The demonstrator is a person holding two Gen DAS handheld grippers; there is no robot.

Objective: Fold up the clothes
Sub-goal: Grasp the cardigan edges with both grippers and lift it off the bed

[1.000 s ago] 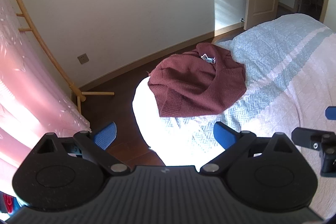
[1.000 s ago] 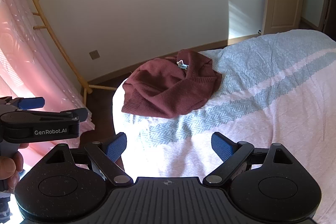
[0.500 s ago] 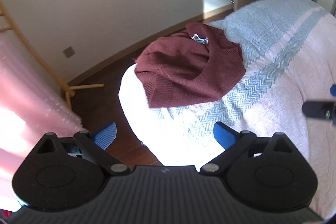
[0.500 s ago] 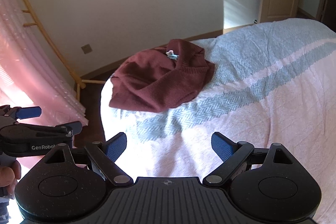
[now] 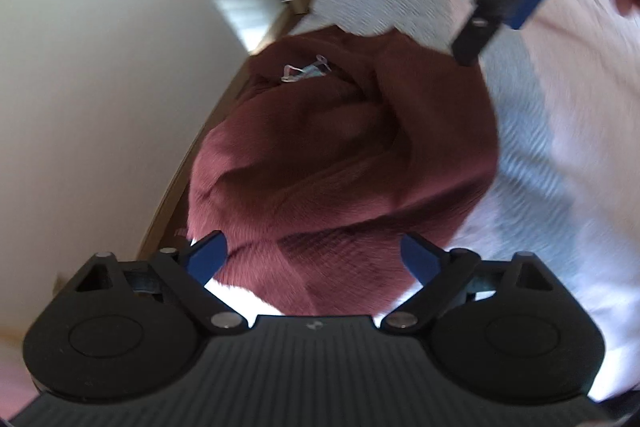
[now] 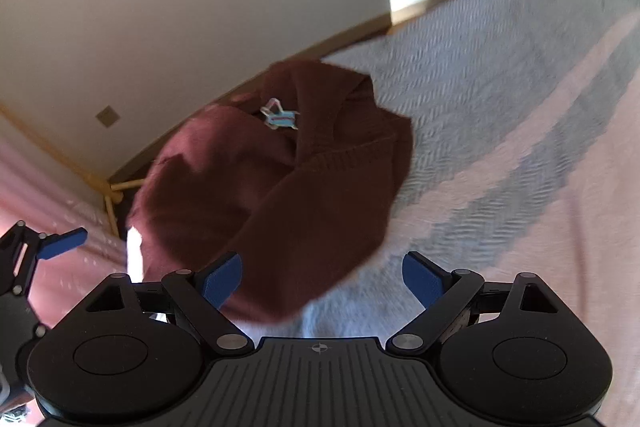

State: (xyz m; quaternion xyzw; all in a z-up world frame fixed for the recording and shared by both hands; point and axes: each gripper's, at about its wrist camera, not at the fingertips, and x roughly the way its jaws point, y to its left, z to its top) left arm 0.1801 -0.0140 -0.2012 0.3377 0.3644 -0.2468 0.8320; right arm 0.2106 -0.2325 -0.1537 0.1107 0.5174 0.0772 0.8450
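the left tool (image 5: 312,259) is released, its 2 blue pads spread wide just above the near hem of the maroon sweater (image 5: 344,155), gripping nothing. the right tool (image 6: 322,281) is also released and empty over the sweater's near edge. the sweater lies crumpled at the corner of the bed (image 6: 500,131), a pale tag (image 6: 280,117) showing at its collar.
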